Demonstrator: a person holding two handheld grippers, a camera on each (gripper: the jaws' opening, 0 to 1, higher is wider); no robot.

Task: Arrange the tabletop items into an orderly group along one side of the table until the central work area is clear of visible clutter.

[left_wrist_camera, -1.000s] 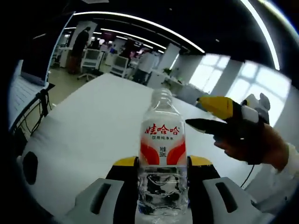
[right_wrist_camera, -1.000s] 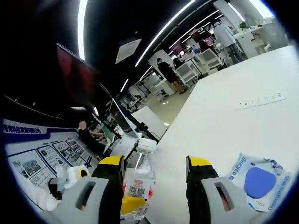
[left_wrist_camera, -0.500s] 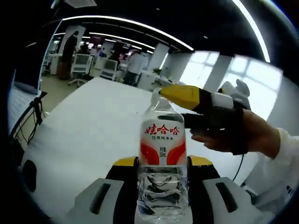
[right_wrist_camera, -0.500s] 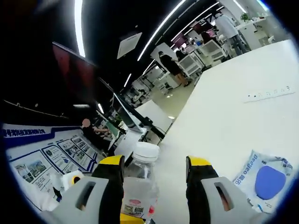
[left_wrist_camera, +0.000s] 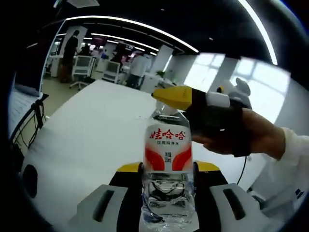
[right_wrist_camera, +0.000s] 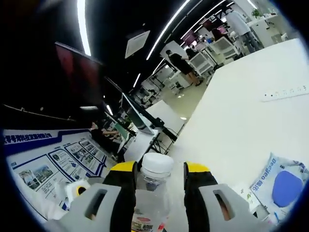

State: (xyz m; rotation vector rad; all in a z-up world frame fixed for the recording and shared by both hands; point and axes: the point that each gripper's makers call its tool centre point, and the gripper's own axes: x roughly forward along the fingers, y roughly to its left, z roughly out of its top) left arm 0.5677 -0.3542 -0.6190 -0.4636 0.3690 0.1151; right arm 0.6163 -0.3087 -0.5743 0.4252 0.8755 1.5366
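- White tabletop (left_wrist_camera: 91, 121) spans an open office under strip lights.
- Left gripper (left_wrist_camera: 168, 170) clamps the clear plastic water bottle (left_wrist_camera: 167, 159) upright.
- Right gripper (right_wrist_camera: 157, 170), jaws narrowed, brackets its white cap (right_wrist_camera: 156, 163).
- Blue-and-white wipes packet (right_wrist_camera: 277, 181) lies nearby.

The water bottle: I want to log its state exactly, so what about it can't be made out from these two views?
- Left gripper view: the water bottle base is cut off by the bottom edge; its cap is hidden behind the right gripper.
- Right gripper view: the cap sits between the right gripper's jaws, but whether they press on it cannot be told.
- The small print on the label is too small to read.
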